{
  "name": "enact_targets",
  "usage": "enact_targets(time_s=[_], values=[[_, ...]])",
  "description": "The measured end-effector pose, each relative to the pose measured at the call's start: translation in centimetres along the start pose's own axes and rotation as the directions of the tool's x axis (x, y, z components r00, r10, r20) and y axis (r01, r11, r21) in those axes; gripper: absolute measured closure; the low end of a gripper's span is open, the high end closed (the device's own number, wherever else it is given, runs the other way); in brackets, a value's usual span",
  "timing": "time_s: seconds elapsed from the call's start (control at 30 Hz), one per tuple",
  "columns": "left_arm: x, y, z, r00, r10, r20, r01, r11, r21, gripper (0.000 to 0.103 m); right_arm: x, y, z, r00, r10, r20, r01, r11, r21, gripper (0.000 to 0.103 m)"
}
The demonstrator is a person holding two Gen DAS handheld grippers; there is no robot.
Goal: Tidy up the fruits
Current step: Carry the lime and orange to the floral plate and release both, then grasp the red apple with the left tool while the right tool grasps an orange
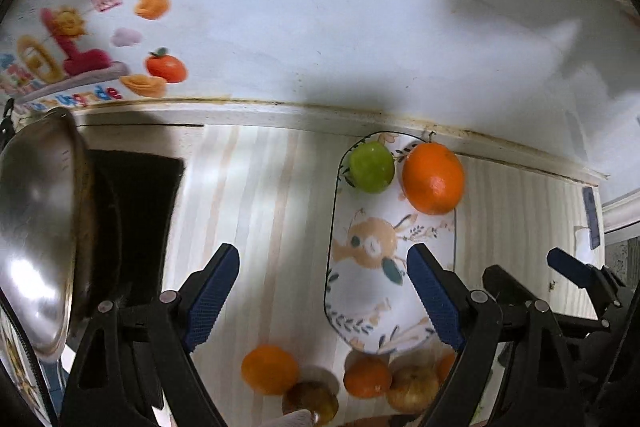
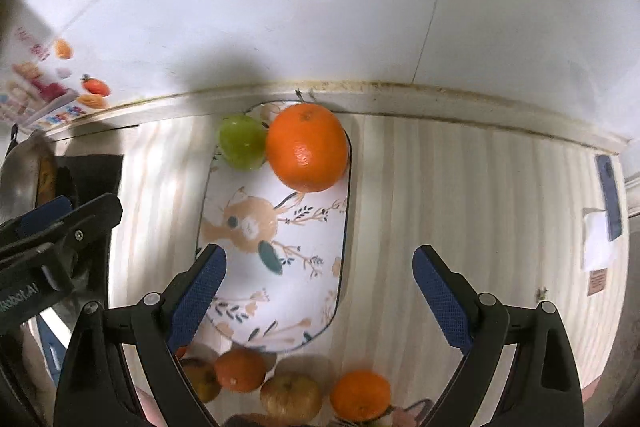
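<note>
A patterned oblong tray (image 1: 360, 287) (image 2: 320, 247) lies on the striped counter. At its far end sit a green apple (image 1: 371, 167) (image 2: 242, 147) and a large orange (image 1: 433, 178) (image 2: 307, 147), side by side. Loose fruit lies near the tray's near end: small oranges (image 1: 270, 369) (image 1: 366, 371) (image 2: 240, 369) (image 2: 360, 395) and yellowish apples (image 1: 412, 387) (image 2: 291, 397). My left gripper (image 1: 323, 267) is open and empty above the counter at the tray's left edge. My right gripper (image 2: 319, 267) is open and empty above the tray's near half; it also shows in the left wrist view (image 1: 568, 267).
A steel bowl (image 1: 36, 227) (image 2: 24, 171) stands at the left by a dark stove top (image 1: 136, 211). A white tiled wall (image 2: 320, 7) with fruit stickers (image 1: 166, 67) backs the counter. A blue object and paper (image 2: 606, 203) lie at the right.
</note>
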State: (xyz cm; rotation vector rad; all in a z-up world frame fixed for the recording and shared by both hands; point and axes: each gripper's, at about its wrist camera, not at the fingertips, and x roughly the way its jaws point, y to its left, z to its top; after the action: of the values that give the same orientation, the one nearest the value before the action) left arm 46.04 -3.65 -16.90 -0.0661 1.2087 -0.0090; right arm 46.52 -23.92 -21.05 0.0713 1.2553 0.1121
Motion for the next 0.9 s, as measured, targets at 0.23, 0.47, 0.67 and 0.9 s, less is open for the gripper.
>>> enact_targets(time_s=[0.23,0.47,0.67,0.9], values=[[-4.5,0.0,-3.5,0.996,0.023,0.088,-0.022,1.0,-0.004,0.017,-5.1,1.3,-3.0,0.997,-0.002,0.078,0.002,1.0,0.004,0.007],[-6.1,0.3,-7.5,0.997,-0.038,0.067,0.037,0.999,0.007,0.017,-7.3,1.1,-7.2,0.995,0.062,0.073,-0.067,0.996,0.066,0.007],[-3.2,0.3,-11.8,0.999,-0.04,-0.025,0.042,0.997,0.069,0.007,-3.9,-0.9,-11.7,0.996,0.084,-0.037,-0.076,0.982,0.172,0.007],[4.0,1.2,-16.6,0.975,-0.023,-0.219,0.032,0.999,0.037,0.007,1.6,-4.1,-15.4,0.983,0.123,-0.14,-0.077,0.952,0.296,0.007]])
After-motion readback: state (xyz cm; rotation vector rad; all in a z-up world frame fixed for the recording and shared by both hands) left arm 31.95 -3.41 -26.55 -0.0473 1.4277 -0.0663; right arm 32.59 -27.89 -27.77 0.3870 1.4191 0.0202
